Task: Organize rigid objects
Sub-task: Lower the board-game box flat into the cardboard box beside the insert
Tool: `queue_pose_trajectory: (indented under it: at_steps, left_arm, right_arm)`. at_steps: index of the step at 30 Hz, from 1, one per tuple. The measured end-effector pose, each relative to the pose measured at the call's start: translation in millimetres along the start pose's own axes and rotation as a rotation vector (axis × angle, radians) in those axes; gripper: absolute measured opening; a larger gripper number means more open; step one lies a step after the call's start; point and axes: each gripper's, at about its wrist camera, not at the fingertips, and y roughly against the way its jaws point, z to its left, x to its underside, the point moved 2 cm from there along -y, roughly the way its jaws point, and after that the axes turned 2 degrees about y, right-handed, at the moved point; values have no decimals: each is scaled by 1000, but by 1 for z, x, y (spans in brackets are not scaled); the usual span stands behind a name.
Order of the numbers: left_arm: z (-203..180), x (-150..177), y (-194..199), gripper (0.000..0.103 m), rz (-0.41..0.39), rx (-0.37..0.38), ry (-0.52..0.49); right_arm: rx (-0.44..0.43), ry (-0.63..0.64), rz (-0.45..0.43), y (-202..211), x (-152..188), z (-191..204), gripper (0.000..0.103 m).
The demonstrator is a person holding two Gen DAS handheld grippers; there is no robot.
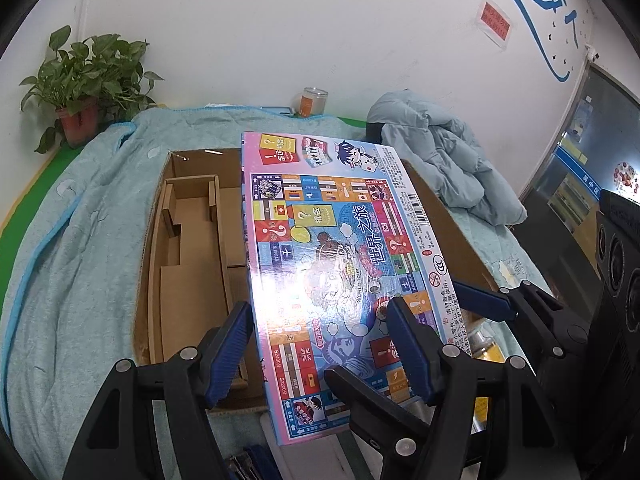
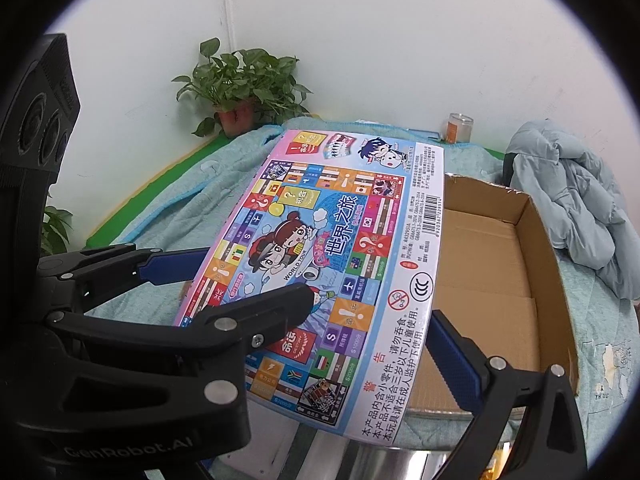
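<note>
A flat, colourful board game box (image 1: 320,216) (image 2: 340,240) hangs tilted over an open cardboard carton (image 1: 160,208) (image 2: 536,220). My left gripper (image 1: 320,308) is shut on the box's near left edge, one blue pad under the edge and the other on the printed face. My right gripper (image 2: 370,304) is shut on the near right part, with a black finger across the top face and a blue pad at the right edge. Each gripper also shows in the other's view: the left gripper (image 2: 160,264) and the right gripper (image 1: 492,300). The carton's left half holds cardboard dividers (image 1: 192,216).
The carton rests on a teal blanket (image 1: 80,260) over a green surface. A light blue jacket (image 1: 448,160) lies to the right of it. A potted plant (image 1: 84,84) and a glass jar (image 1: 314,100) stand by the white wall. A shiny metal object (image 2: 380,460) sits below the box.
</note>
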Motion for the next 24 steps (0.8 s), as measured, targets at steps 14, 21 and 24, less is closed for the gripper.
queue_pose_trajectory:
  at_steps: [14, 21, 24]
  left_arm:
    - [24, -9, -91, 66, 119, -22, 44]
    - [38, 0, -125, 53, 218, -81, 52]
    - [43, 4, -127, 50, 217, -97, 67]
  right_arm:
    - [-51, -43, 142, -64, -1, -26, 100]
    - [-132, -115, 283, -101, 13, -36, 100]
    - [-159, -122, 333, -111, 19, -34, 99]
